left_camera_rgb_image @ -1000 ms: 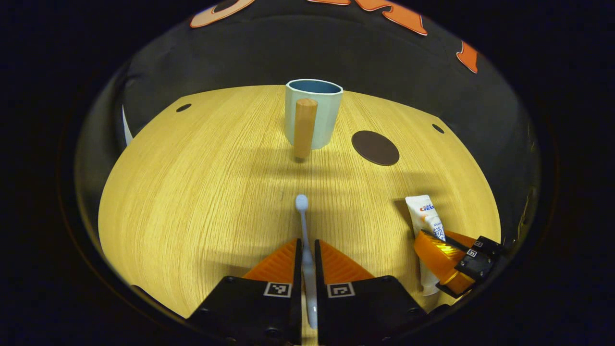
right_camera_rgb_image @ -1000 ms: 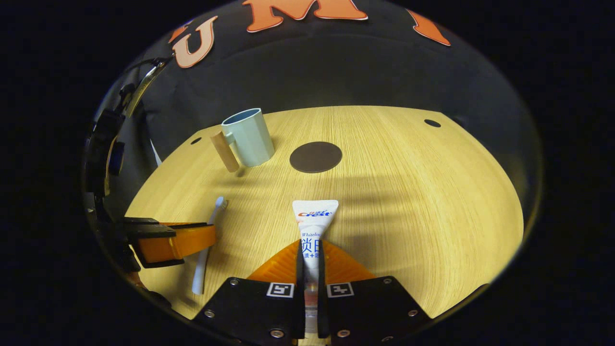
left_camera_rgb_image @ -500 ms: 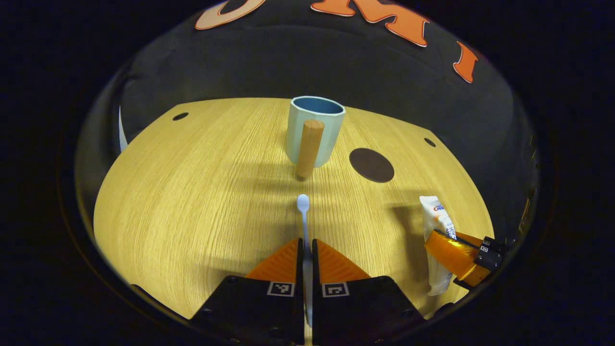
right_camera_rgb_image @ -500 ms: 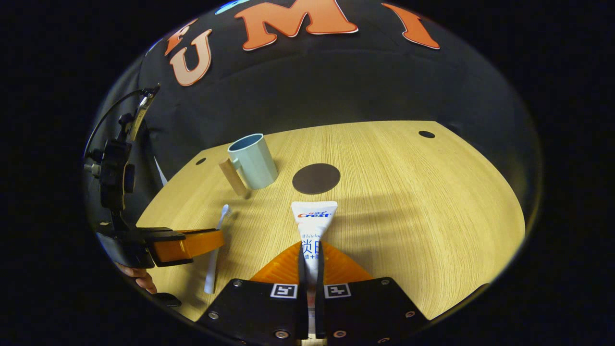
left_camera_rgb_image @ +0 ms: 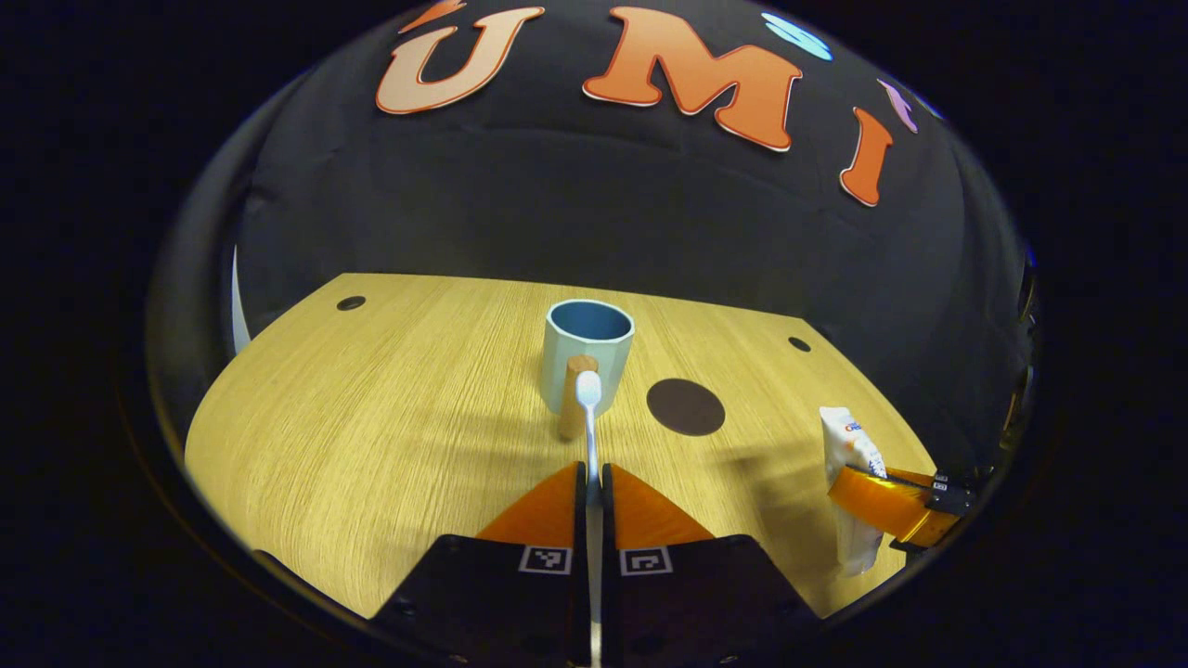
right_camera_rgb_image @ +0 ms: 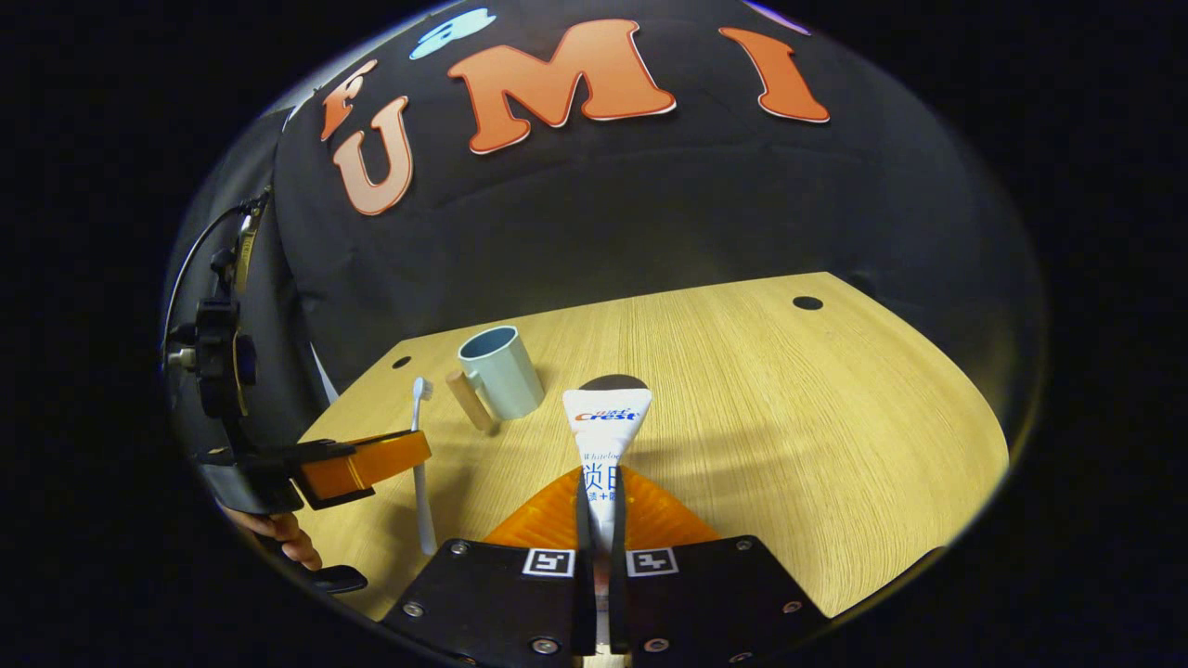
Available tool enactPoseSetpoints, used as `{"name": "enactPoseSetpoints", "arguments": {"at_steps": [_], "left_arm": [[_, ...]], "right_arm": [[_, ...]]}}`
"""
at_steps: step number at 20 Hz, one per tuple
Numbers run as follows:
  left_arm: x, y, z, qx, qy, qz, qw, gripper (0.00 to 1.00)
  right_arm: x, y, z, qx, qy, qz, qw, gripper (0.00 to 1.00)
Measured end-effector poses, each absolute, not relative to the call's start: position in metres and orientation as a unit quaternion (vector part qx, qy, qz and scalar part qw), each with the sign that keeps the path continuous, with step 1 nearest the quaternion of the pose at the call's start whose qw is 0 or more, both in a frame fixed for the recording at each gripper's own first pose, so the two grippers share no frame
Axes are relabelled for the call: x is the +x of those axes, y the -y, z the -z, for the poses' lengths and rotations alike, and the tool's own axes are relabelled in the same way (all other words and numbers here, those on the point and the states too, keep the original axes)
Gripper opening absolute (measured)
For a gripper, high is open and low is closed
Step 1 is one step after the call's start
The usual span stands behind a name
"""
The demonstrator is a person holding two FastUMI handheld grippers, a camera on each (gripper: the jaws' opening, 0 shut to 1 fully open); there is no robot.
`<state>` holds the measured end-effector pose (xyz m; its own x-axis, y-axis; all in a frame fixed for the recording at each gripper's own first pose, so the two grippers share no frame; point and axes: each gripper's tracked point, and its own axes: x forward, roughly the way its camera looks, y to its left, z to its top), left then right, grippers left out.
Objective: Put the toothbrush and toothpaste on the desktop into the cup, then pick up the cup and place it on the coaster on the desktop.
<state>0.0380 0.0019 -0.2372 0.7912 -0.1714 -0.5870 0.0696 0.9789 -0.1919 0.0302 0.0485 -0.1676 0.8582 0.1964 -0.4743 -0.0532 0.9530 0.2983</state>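
Two grips confirmed: my left gripper (left_camera_rgb_image: pixel 588 478) jaws clamp toothbrush (left_camera_rgb_image: pixel 588 408); right gripper (right_camera_rgb_image: pixel 600 492) jaws pinch "Crest" toothpaste (right_camera_rgb_image: pixel 605 429). Both short of cup (left_camera_rgb_image: pixel 587 345); coaster (left_camera_rgb_image: pixel 685 406) beside cup.

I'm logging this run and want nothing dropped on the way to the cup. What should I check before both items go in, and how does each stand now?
1. Left gripper shut on the white toothbrush: ok.
2. Right gripper shut on the white toothpaste tube: ok.
3. Pale blue cup with wooden handle upright on the wooden desktop, mouth open: ok.
4. Cup holds nothing yet: cannot tell, its bottom is hidden.
5. Dark round coaster bare, beside the cup: ok.
6. Toothbrush and tube lifted off the desktop: ok, both stand upright in the fingers.
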Motion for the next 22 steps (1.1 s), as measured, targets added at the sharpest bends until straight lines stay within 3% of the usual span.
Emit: {"name": "enactPoseSetpoints", "arguments": {"at_steps": [12,22], "left_arm": [[0.117,-0.012,0.146,-0.077,-0.189,0.078,0.976,0.04],[0.198,-0.001,0.094,-0.042,-0.080,0.086,0.992,0.04]], "right_arm": [[0.053,-0.041,0.114,0.116,-0.190,-0.066,0.973,0.06],[0.085,-0.016,0.117,0.116,-0.184,-0.048,0.975,0.06]]}}
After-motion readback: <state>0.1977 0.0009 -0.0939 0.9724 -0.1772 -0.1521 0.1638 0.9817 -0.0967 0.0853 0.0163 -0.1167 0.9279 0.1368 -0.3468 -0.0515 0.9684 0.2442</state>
